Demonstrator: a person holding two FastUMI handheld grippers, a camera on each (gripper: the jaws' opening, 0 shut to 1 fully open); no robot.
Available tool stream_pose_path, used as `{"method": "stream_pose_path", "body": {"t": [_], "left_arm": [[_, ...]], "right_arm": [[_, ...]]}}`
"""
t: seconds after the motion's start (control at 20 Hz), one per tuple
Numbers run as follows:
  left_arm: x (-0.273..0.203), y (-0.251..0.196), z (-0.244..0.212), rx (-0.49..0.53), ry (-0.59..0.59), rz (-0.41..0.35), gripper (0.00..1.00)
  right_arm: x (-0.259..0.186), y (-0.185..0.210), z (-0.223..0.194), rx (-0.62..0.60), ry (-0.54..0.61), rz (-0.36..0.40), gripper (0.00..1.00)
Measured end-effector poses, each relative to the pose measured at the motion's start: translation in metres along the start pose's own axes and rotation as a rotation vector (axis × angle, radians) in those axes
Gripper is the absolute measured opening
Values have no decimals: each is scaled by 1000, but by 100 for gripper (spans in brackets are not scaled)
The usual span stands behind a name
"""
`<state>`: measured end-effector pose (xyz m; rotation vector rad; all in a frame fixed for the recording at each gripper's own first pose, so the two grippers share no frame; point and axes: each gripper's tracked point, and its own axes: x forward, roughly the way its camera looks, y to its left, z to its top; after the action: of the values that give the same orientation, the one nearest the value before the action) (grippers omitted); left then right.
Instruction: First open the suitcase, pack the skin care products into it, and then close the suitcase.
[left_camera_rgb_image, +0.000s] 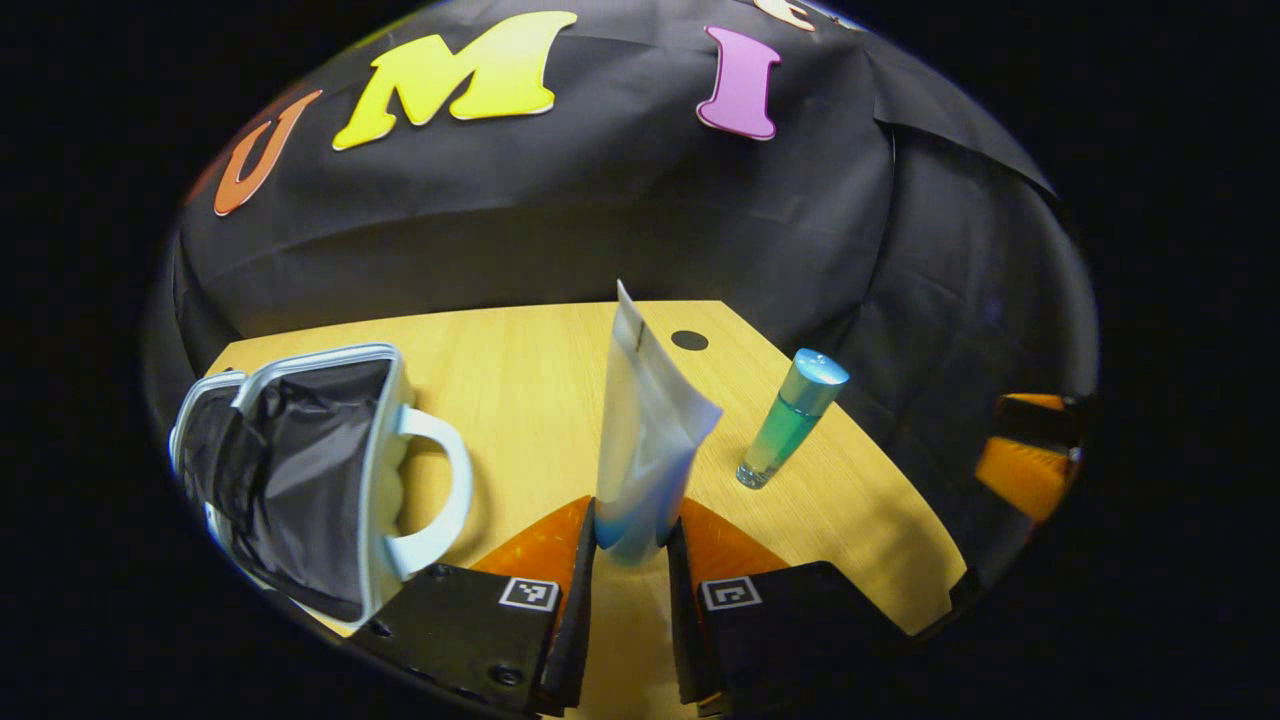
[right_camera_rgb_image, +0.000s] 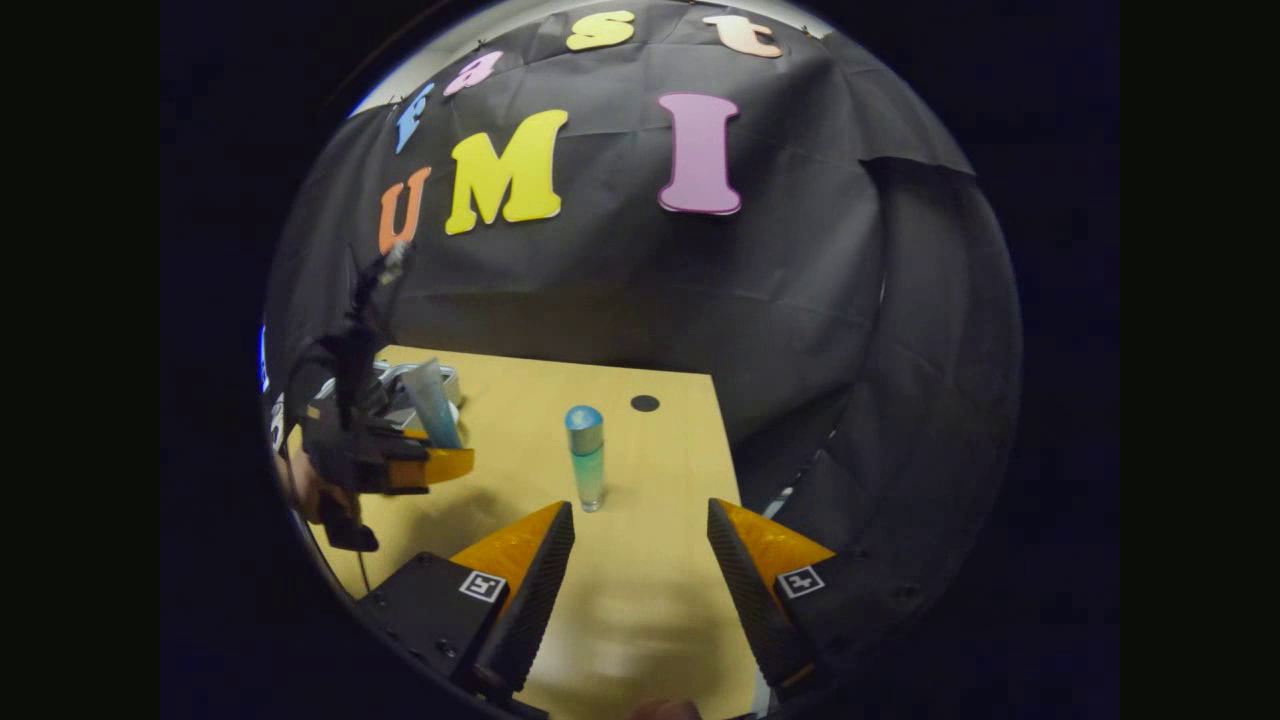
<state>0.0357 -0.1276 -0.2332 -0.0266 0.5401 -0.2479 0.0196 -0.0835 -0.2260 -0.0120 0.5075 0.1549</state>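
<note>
Gripping a white squeeze tube with blue base (left_camera_rgb_image: 645, 440), the left tongs (left_camera_rgb_image: 632, 545) hold it above the wooden desk (left_camera_rgb_image: 530, 400), beside the open pale-blue suitcase with black lining (left_camera_rgb_image: 300, 470). Right tongs (right_camera_rgb_image: 640, 560) gape wide, empty, near the upright green-tinted bottle with blue cap (right_camera_rgb_image: 586, 458).

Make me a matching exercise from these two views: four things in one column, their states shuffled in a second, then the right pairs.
Things:
1. suitcase
2. tube
3. bottle
4. right gripper

States:
A. standing free on the table
B. open, holding nothing
C. lid open, dark lining showing
D. clamped between the left gripper fingers

Pairs: 1-C, 2-D, 3-A, 4-B
</note>
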Motion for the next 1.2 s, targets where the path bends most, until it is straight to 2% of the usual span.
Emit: {"method": "stream_pose_path", "body": {"t": [0.2, 0.45, 0.7, 0.9, 1.05, 1.15, 1.2], "left_arm": [[-66, 30, -3, -63, 15, 57, 37], [-124, 67, -6, -156, 17, 165, 37], [-157, 106, -12, -218, 6, 257, 37], [-176, 125, -13, -269, 9, 287, 37], [-189, 145, -11, -274, 9, 315, 37], [-192, 159, -15, -300, 19, 332, 37], [-193, 163, -18, -323, 28, 330, 37]], "right_arm": [[50, 21, -11, 32, 6, 24, 80], [100, 29, -23, 62, 51, 39, 78], [140, 39, -32, 75, 96, 36, 80], [166, 45, -41, 89, 140, 28, 80], [175, 43, -45, 113, 162, 12, 59], [181, 44, -45, 123, 168, 9, 41], [178, 44, -46, 119, 174, 4, 40]]}}
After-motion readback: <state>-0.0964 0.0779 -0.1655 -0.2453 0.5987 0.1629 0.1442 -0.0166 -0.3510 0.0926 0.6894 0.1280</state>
